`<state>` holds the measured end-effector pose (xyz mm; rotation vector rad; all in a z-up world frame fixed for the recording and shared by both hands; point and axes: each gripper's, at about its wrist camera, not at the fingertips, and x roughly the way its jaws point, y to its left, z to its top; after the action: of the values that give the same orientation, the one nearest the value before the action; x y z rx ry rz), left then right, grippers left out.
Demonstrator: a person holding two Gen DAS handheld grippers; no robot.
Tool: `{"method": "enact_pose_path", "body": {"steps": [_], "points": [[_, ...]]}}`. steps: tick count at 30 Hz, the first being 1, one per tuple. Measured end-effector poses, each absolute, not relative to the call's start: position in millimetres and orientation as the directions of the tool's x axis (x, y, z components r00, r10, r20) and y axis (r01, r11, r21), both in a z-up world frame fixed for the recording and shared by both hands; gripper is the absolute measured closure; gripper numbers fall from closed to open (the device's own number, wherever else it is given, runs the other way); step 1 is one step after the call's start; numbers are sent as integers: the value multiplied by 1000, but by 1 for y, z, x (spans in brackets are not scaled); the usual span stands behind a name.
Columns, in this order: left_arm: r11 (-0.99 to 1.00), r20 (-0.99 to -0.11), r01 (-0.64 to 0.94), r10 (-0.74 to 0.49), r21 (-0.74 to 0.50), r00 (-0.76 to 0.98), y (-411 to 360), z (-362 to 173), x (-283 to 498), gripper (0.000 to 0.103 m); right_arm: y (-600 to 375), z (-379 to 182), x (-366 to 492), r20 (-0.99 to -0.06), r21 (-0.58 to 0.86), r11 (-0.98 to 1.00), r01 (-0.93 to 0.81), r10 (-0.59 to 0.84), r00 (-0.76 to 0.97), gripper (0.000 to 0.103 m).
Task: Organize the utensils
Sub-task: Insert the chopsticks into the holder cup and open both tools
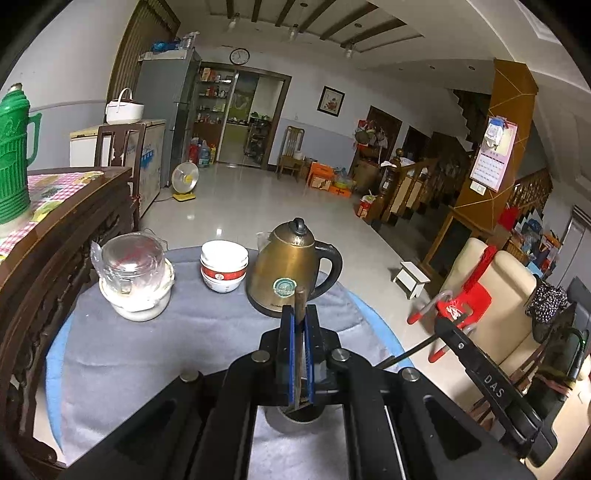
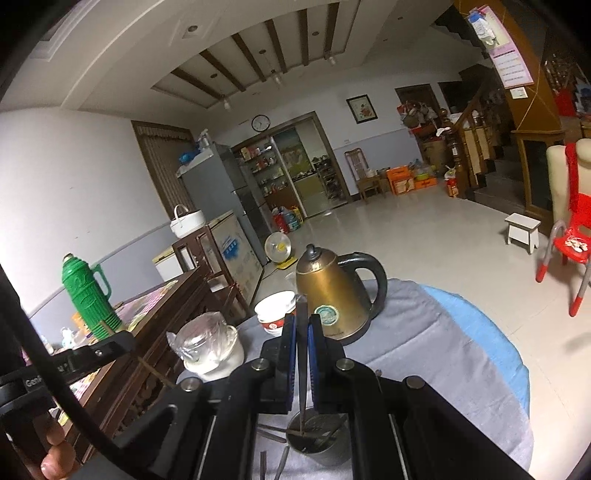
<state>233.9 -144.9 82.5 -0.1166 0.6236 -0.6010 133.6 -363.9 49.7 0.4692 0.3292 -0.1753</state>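
Holding one stiff, light, slippery chopstick [image 1: 300, 306] in each clenched tool [image 1: 300, 314], I grip mid-shaft above the metal cup [image 2: 319, 439]

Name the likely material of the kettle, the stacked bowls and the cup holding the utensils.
Kettle: brass-coloured metal, dull sheen and tarnish, with a black, probably plastic handle. Stacked bowls: glazed ceramic, glossy white with red band. Cup: seemingly dark metal, though mostly hidden.

Glossy pale tiled floor [image 1: 258, 192], grey fridge [image 1: 166, 96], wall clock [image 1: 239, 56] — wooden staircase [image 1: 413, 184], beamed ceiling [image 1: 314, 18]
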Motion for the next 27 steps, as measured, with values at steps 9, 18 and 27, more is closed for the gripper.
{"method": "enact_pose_path", "body": {"steps": [9, 18, 27], "points": [[837, -527, 483, -540, -256, 657, -166, 57, 243, 98, -376, 33, 136, -396, 401, 875, 271, -101, 912, 97], [841, -580, 483, -526, -245, 622, -175, 32, 244, 98, -376, 16, 143, -451, 398, 871, 288, -88, 888, 97], [826, -637, 513, -529, -235, 560, -175, 12, 232, 98, -378, -6, 153, -518, 423, 856, 298, -41, 855, 95]]}}
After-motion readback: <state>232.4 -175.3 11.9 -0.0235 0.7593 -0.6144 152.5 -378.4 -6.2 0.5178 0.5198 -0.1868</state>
